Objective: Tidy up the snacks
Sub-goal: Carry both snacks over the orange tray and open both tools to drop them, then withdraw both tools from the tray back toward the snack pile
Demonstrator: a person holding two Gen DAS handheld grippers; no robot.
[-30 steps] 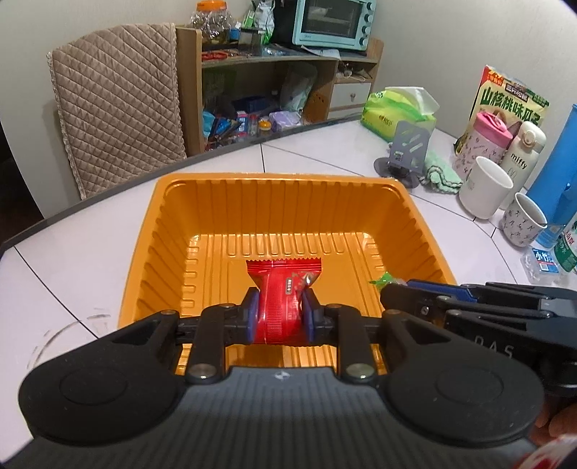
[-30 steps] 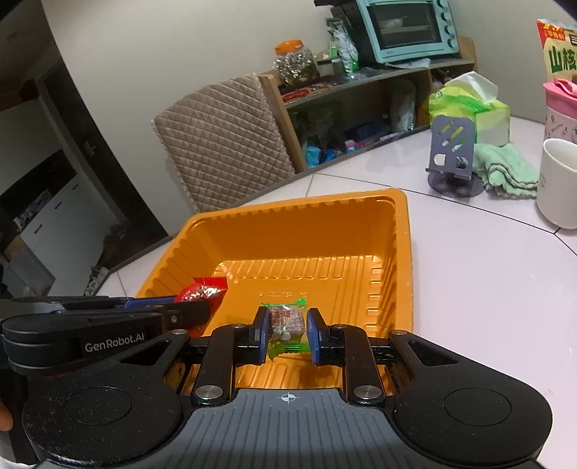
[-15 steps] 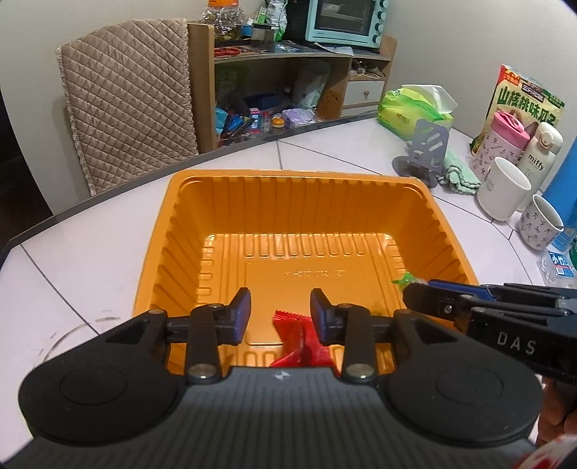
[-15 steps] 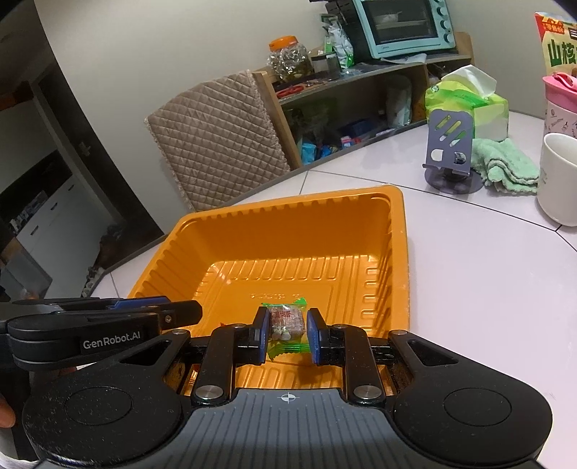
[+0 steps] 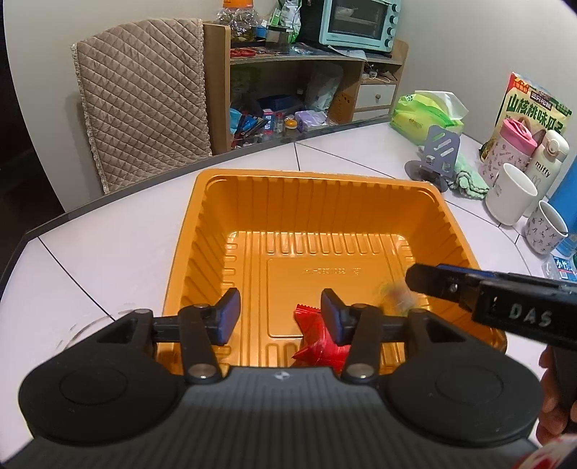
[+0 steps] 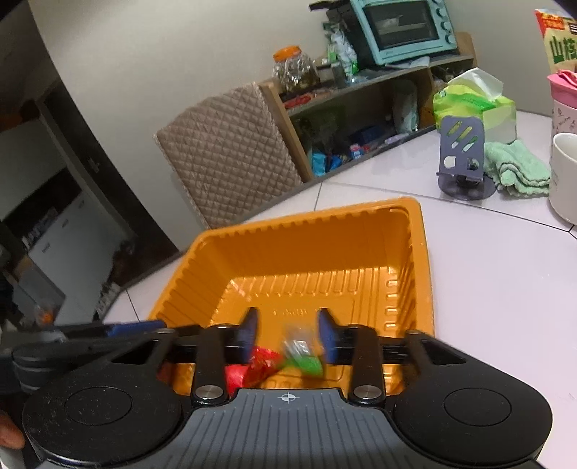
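Now green snack [image 6: 301,355] lies between parted right gripper [image 6: 286,333].

This is a lived-in home, likely a dining corner. A white tiled worktop [image 5: 126,252] carries everyday clutter along its far right edge: a white mug [image 5: 510,198], a pink tumbler [image 5: 512,151], a green tissue pack [image 5: 429,115] and a folded green cloth [image 6: 515,173]. Beyond the far edge stands a chair with a quilted beige cover [image 5: 144,93], beside a wooden shelf [image 5: 299,65] crammed with packets, a jar [image 6: 294,70] and a mint-green toaster oven [image 5: 357,23].
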